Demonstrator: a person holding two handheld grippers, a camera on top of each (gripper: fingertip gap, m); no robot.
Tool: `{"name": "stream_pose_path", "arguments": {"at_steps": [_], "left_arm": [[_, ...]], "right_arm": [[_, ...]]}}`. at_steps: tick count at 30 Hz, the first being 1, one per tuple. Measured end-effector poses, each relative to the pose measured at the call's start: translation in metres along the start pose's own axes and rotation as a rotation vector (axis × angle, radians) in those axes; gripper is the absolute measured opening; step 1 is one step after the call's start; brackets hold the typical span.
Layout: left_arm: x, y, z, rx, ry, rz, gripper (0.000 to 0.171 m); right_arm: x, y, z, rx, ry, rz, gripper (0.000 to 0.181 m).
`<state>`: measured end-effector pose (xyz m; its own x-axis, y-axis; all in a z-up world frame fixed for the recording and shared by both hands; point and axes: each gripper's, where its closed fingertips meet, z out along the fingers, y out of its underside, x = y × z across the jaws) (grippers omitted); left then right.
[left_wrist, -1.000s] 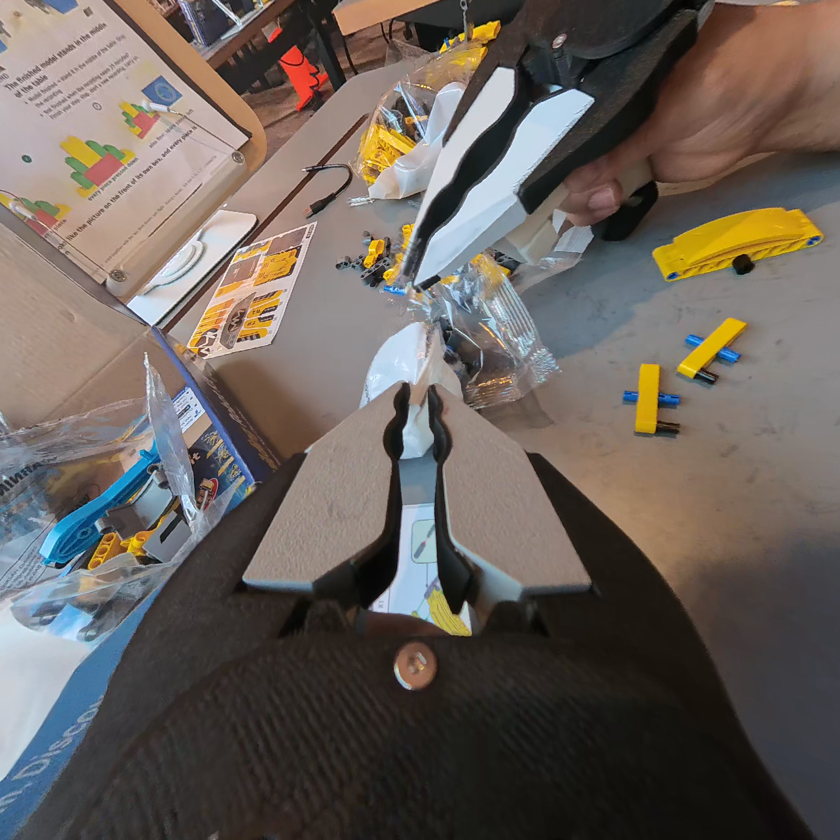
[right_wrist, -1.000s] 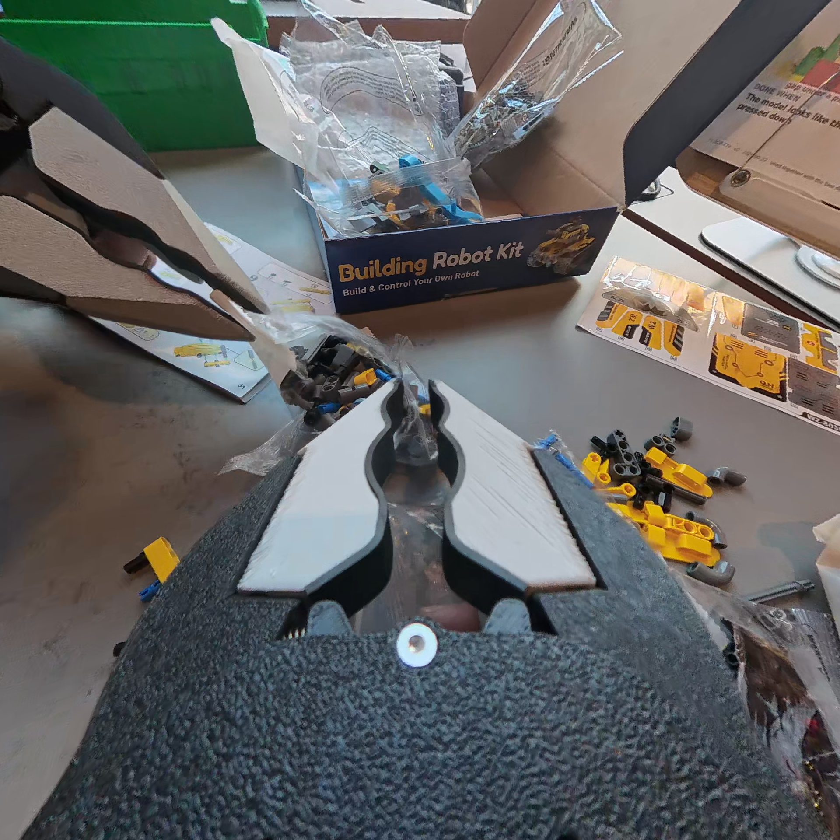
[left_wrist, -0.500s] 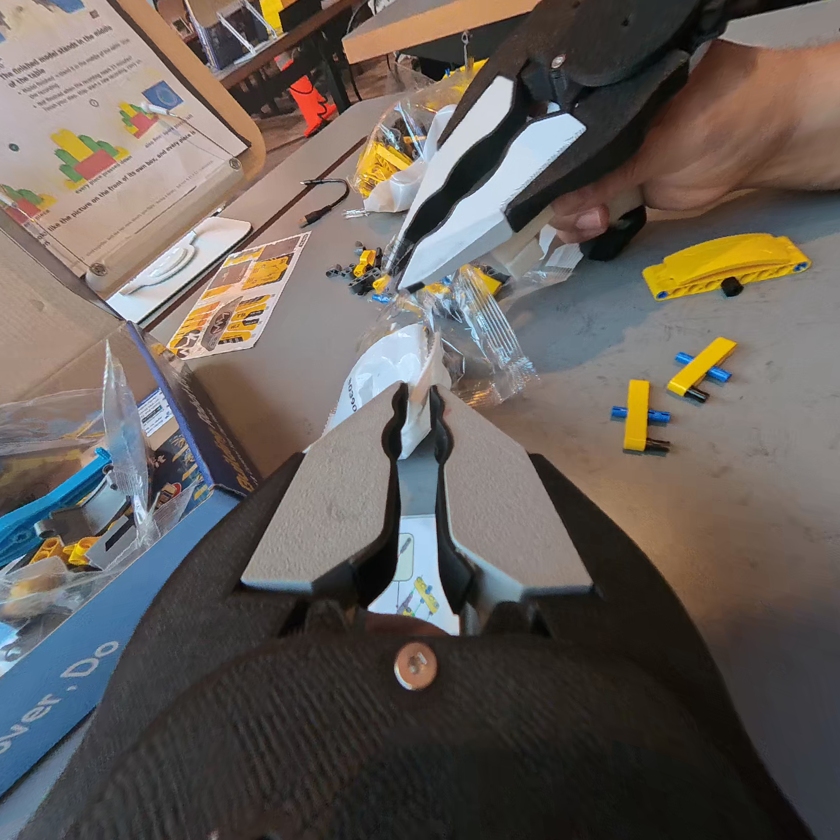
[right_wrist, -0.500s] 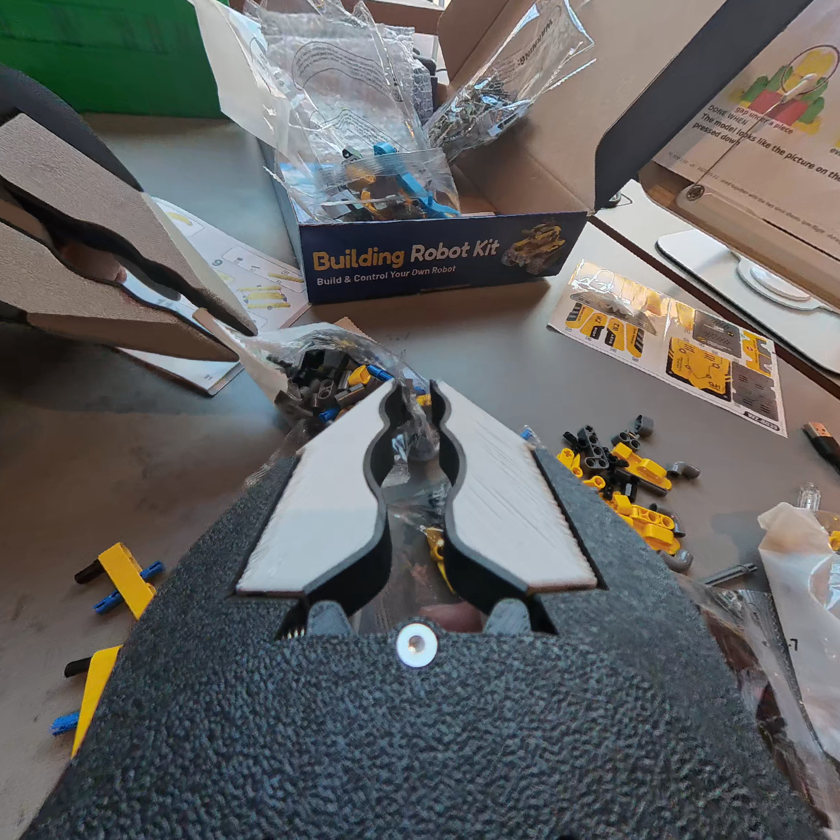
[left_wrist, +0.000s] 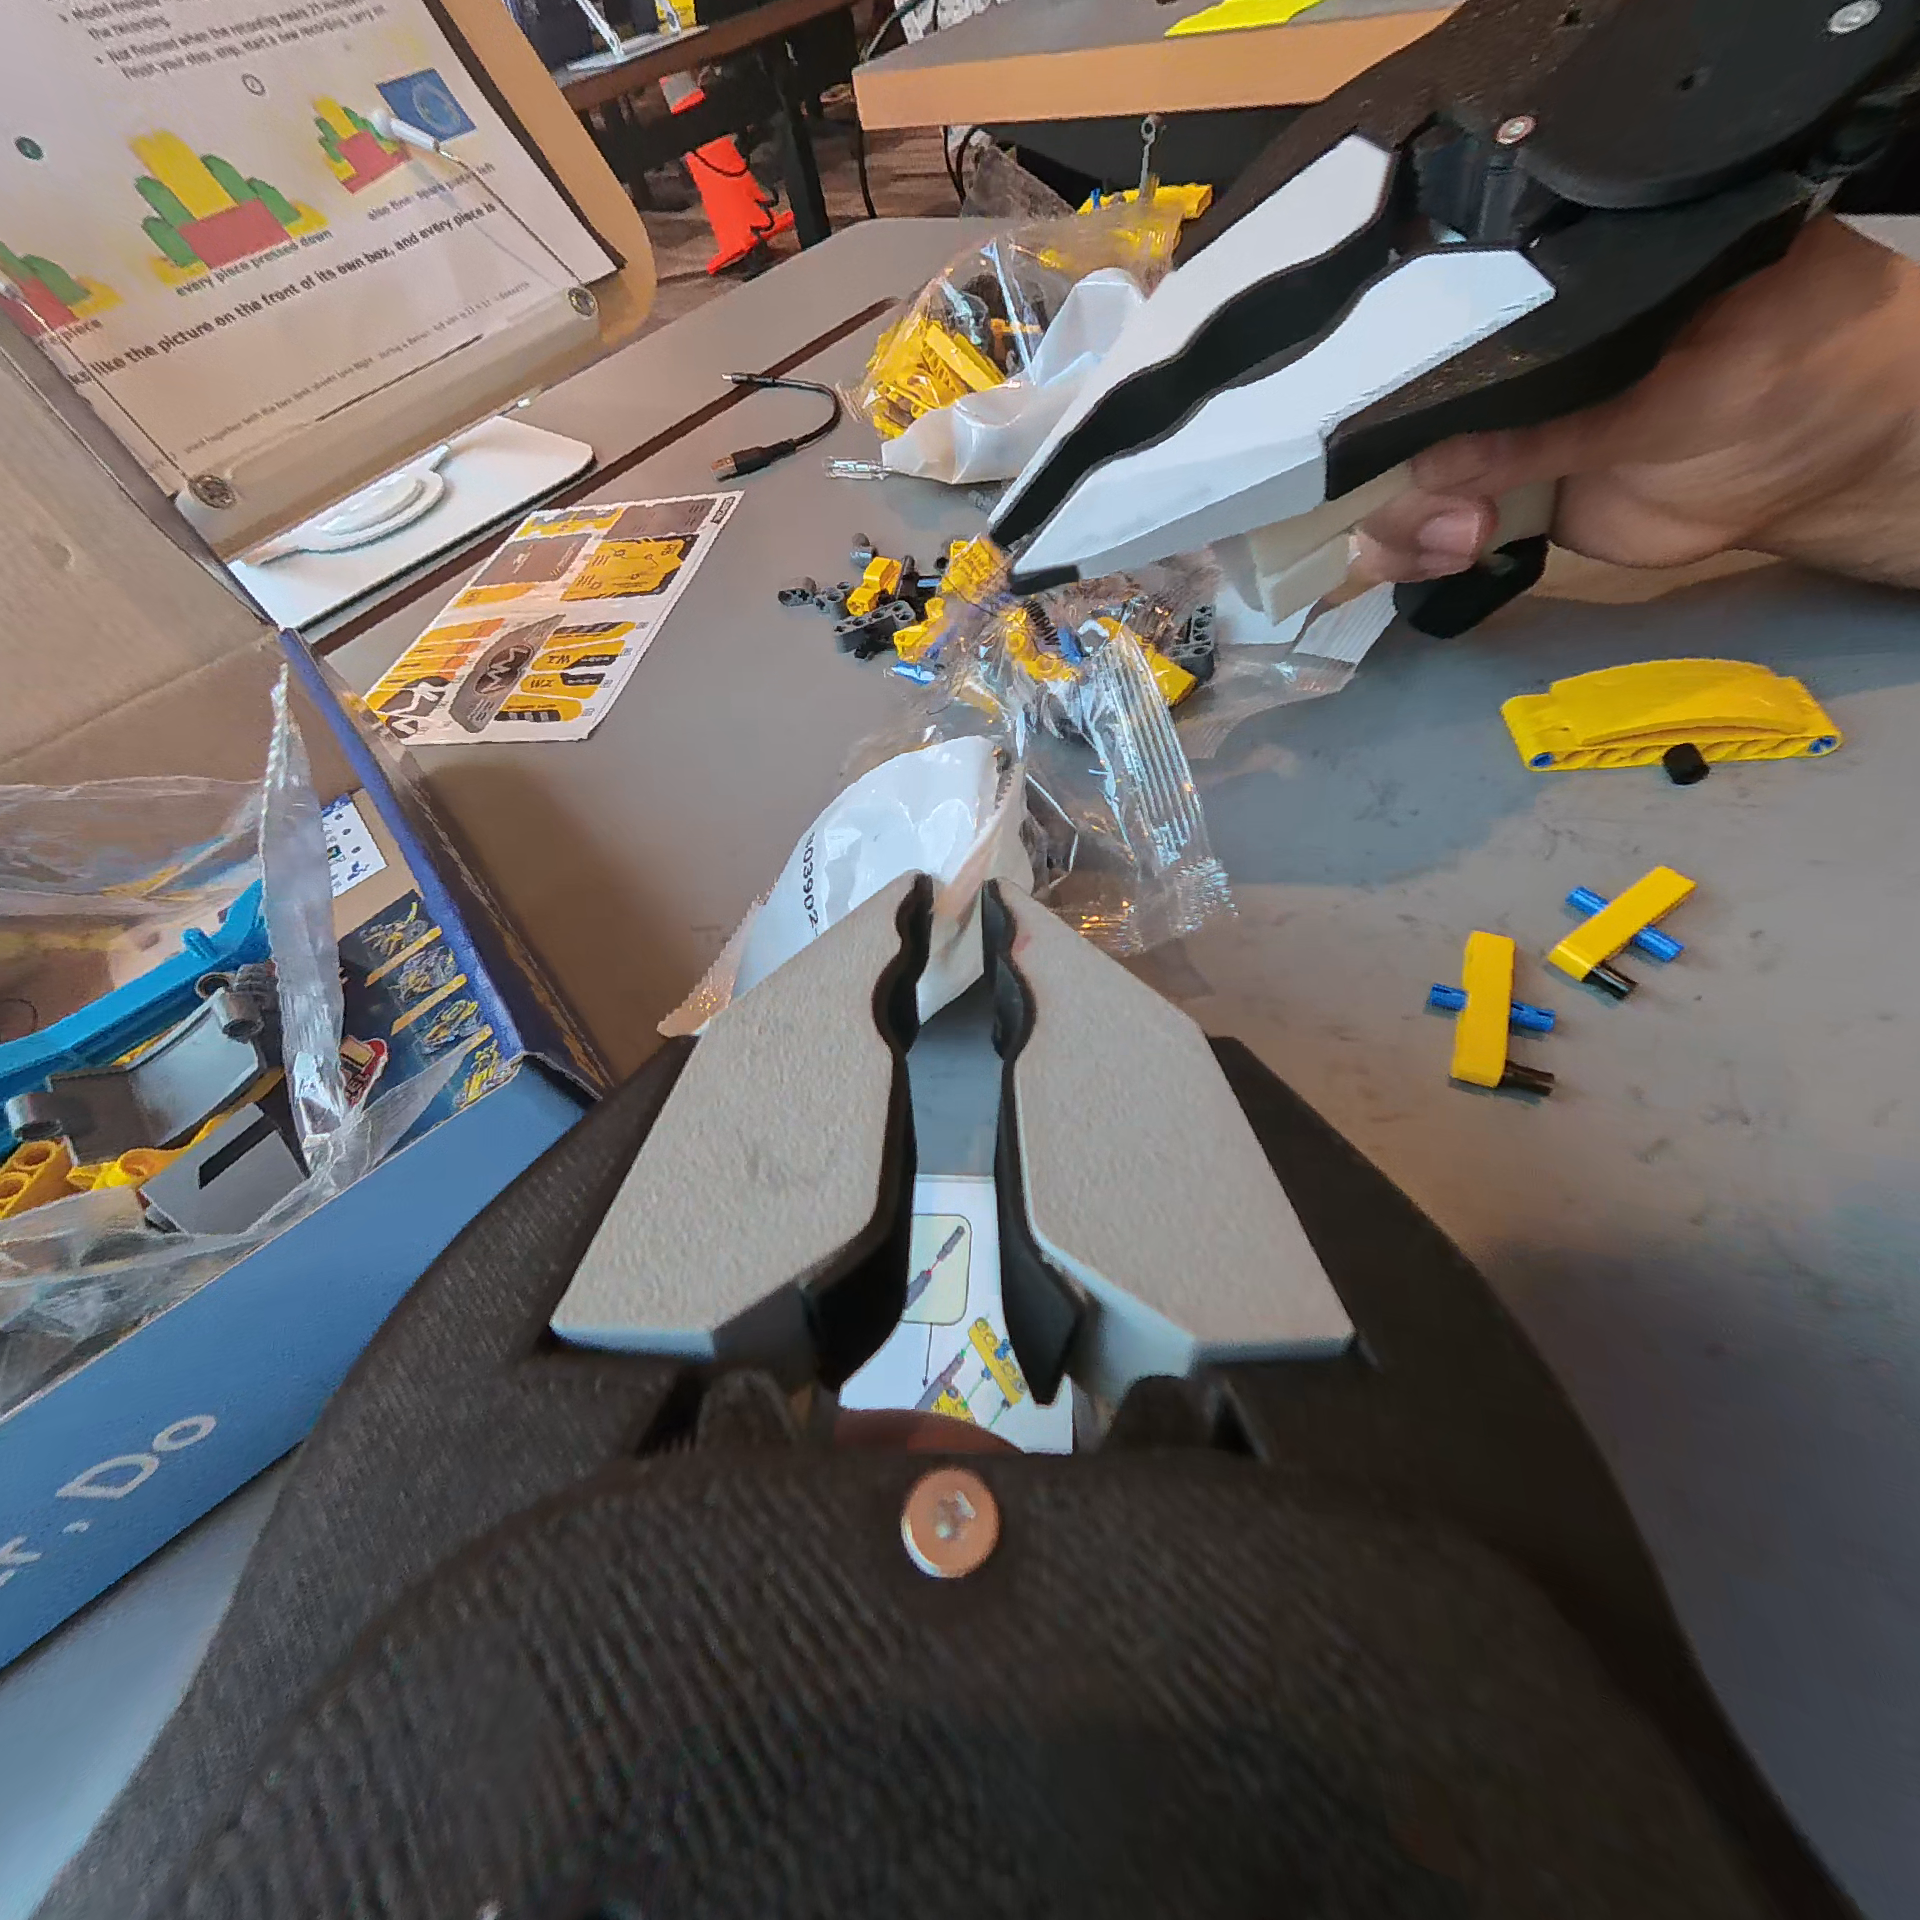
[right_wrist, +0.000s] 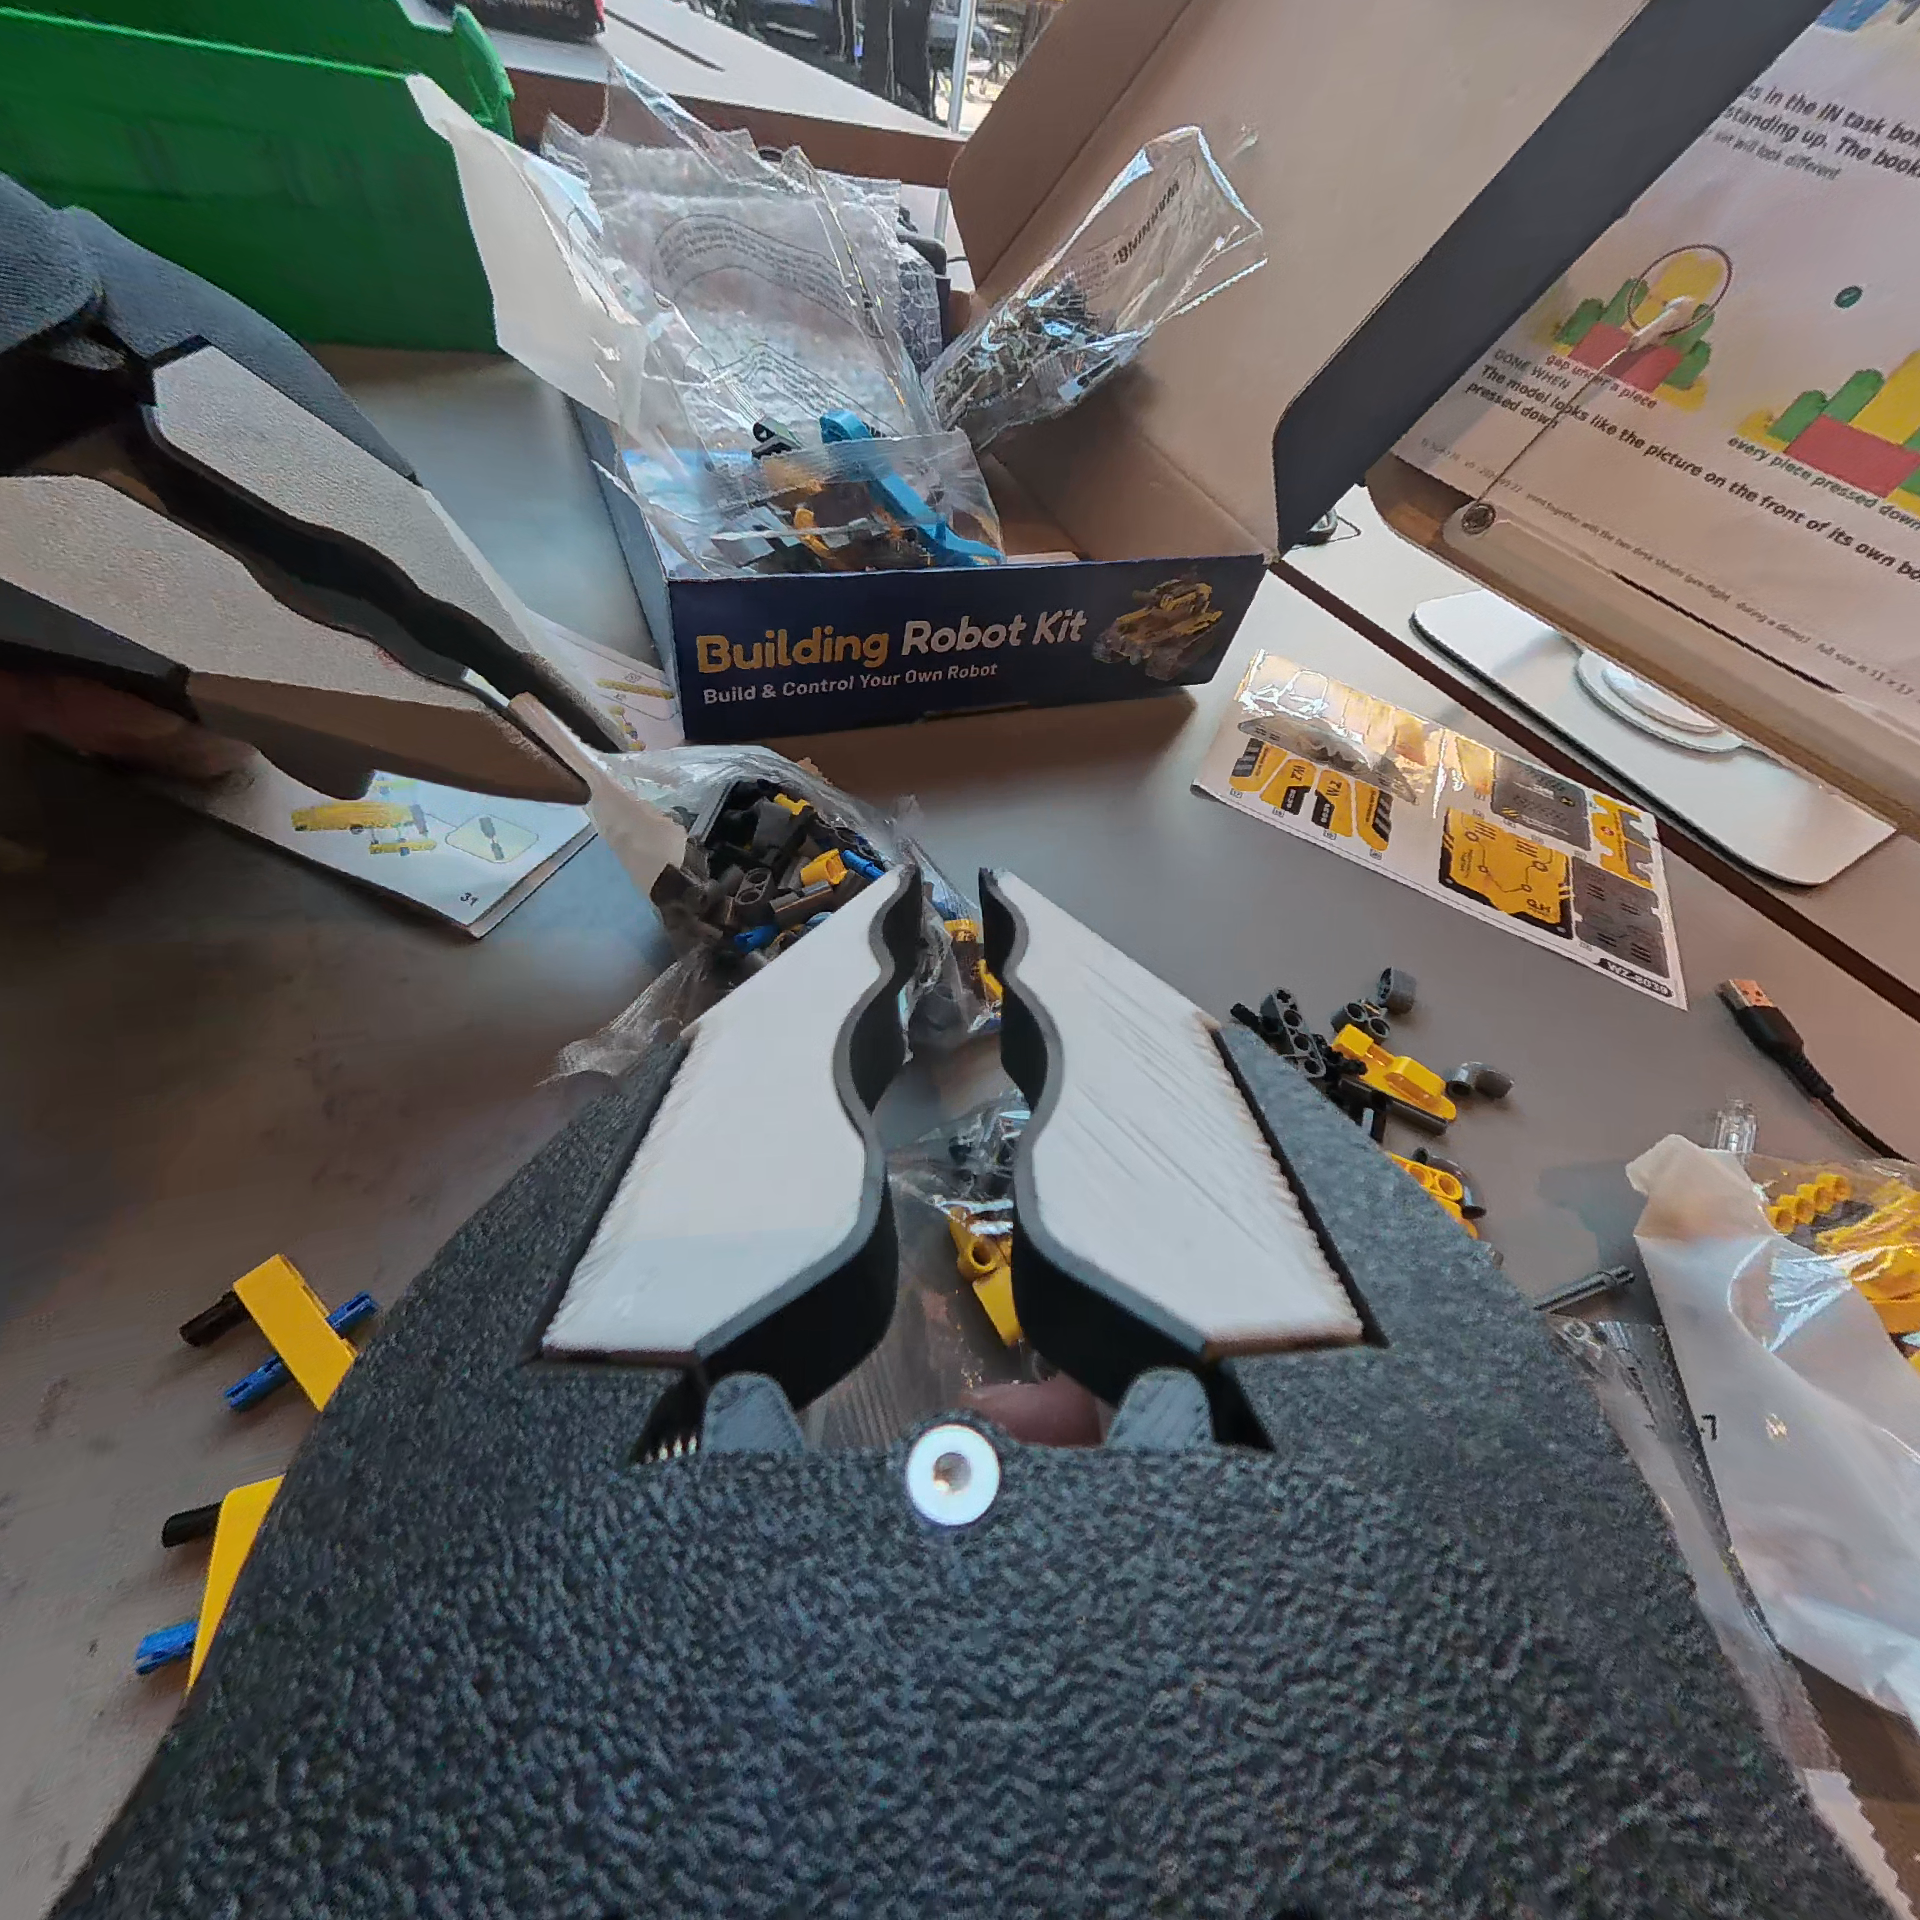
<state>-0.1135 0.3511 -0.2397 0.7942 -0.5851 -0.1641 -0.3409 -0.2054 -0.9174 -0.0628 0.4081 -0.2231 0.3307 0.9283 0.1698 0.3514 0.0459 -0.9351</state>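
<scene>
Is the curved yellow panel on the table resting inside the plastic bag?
No, the curved yellow panel lies bare on the grey table, apart from the plastic bag that both grippers pinch.

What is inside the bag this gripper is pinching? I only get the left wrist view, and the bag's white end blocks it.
Observer: In the right wrist view, the bag pinched by the left gripper is packed with small dark grey pieces, plus a few blue and yellow ones.
Operator: Anything beyond the blue box?
Observer: Yes, a green bin stands past the box, off to its left.
Operator: What is the tall plastic in the box?
Observer: A bubble-wrap pouch sticking up out of it.
</scene>
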Motion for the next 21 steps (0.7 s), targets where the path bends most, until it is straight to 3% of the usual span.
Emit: {"name": "stream_pose_path", "arguments": {"at_steps": [4, 21], "left_arm": [[-0.005, -0.008, -0.003, 0.059, -0.024, -0.026, 0.005], [-0.008, -0.016, -0.005, 0.107, -0.054, -0.058, 0.005]], "right_arm": [[-0.001, 0.000, 0.001, 0.003, 0.000, 0.007, 0.010], [-0.009, -0.001, 0.005, 0.020, 0.001, -0.014, 0.010]]}}
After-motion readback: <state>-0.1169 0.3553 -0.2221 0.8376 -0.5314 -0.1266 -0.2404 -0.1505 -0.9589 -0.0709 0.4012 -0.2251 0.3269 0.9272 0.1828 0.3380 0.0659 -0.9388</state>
